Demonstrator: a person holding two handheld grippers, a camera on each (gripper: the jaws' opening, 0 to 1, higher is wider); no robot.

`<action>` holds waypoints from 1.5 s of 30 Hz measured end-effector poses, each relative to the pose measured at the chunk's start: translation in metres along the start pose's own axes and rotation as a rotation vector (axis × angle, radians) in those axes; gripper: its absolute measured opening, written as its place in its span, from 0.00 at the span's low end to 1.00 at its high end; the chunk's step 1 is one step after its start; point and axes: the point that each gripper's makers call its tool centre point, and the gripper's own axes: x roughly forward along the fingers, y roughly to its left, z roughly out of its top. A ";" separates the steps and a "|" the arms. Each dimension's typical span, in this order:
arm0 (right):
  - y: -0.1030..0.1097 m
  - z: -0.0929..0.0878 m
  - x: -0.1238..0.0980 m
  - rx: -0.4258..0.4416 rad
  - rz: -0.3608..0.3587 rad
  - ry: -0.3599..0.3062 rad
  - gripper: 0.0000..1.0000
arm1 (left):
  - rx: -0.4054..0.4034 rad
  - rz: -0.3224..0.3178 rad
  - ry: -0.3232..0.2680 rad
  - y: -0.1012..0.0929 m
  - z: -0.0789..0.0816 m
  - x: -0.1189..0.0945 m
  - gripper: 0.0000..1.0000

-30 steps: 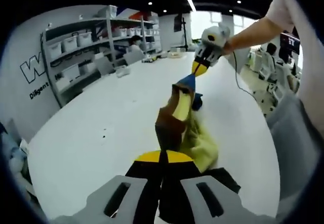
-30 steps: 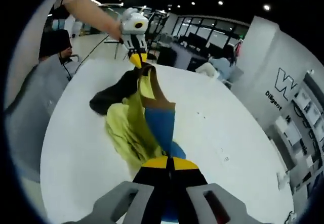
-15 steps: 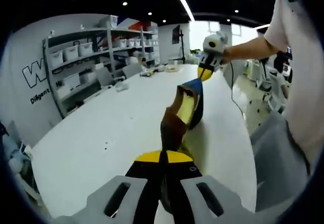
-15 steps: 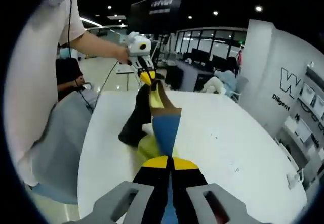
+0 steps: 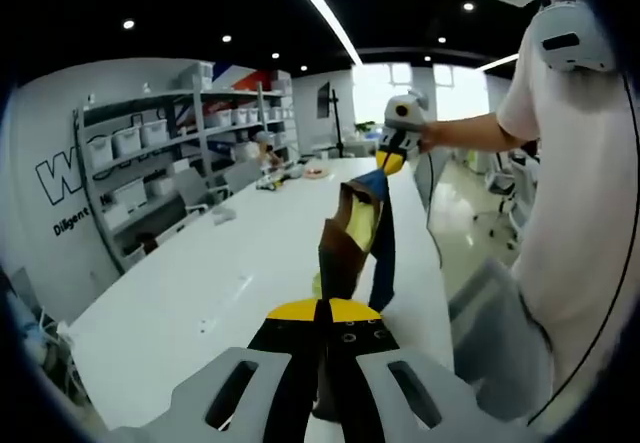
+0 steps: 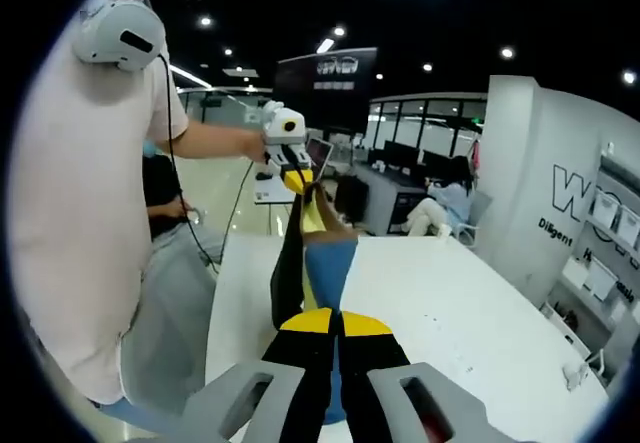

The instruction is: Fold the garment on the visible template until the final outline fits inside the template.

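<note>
Garment (image 5: pixel 352 238) hangs stretched between both grippers, clear above white table (image 5: pixel 180 303). Left gripper (image 5: pixel 322 313) clenched on one end, right gripper (image 6: pixel 335 323) clamped on other. Fabric soft, light, drapes freely, likely slippery. Hold at corners. Template not discernible, possibly hidden.

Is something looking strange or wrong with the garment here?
Yes. The garment hangs bunched and twisted in the air between the left gripper and right gripper, above the table, not spread flat.

Garment's (image 5: pixel 352 243) pinched edges hidden inside both hand-held grippers' shut jaws.
</note>
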 end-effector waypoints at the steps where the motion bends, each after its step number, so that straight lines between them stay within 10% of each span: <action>1: 0.003 0.006 -0.003 -0.008 0.000 -0.009 0.00 | 0.003 -0.001 -0.013 -0.002 0.008 -0.004 0.01; 18: 0.032 0.043 -0.032 -0.023 0.030 -0.066 0.00 | -0.020 -0.115 -0.159 -0.051 0.068 -0.047 0.01; 31: -0.052 -0.092 0.038 0.147 -0.003 0.122 0.00 | -0.107 0.075 0.122 0.041 -0.062 0.063 0.01; 45: -0.150 -0.216 0.117 0.306 -0.090 0.273 0.00 | -0.183 0.204 0.255 0.137 -0.161 0.152 0.01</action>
